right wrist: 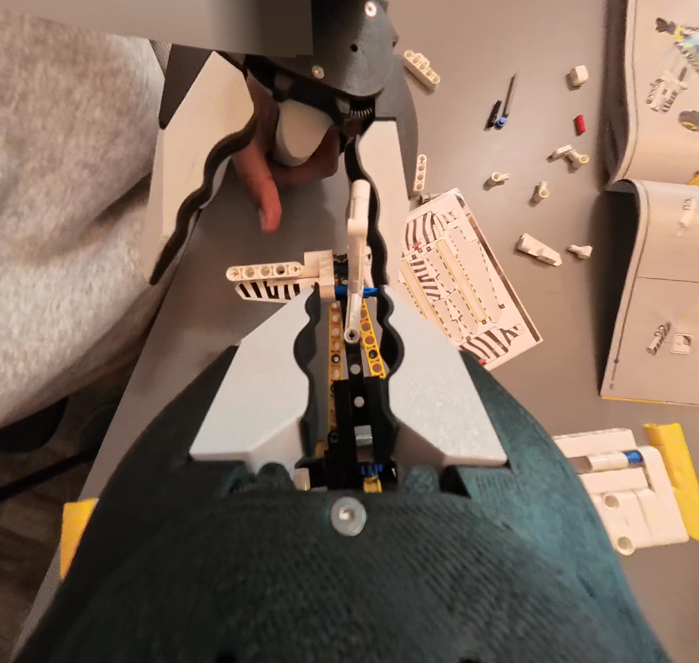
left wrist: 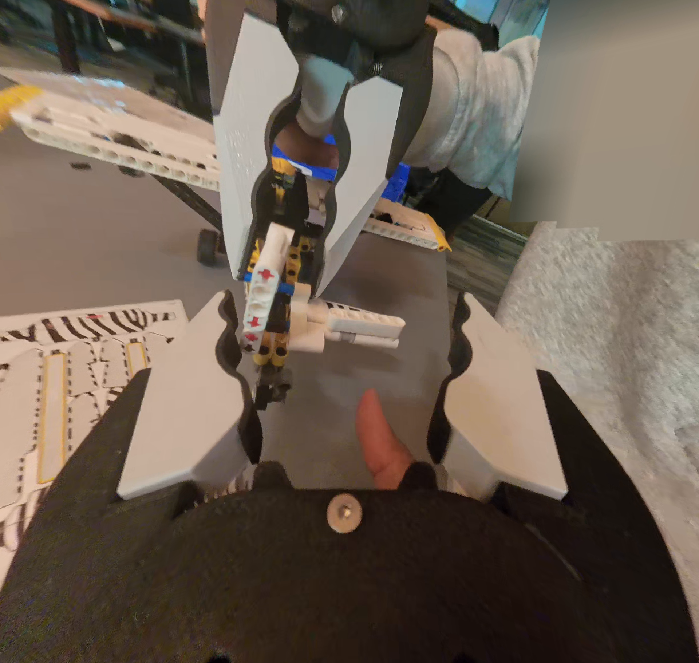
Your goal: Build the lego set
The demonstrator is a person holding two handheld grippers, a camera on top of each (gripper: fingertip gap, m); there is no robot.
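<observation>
two fingers (right wrist: 302, 372) clamp lego assembly (right wrist: 351, 342); left gripper (left wrist: 344, 327) spread.

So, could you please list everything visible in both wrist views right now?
Lego subassembly: one, yellow, black and white with a blue pin, clamped in the right gripper, above the table.
Sticker sheet: one, white with black stripes, flat on the grey table.
Loose pieces: a dozen or so, mostly white, one red, a few black, scattered right of the sheet.
Instruction booklets: two, grey, at the right edge.
Large white model: one, white beams and a black wheel, far left in the left wrist view.
Grey sleeve: one, at the left.
Left gripper: open, around the subassembly's end.
Right gripper: shut on the subassembly.
</observation>
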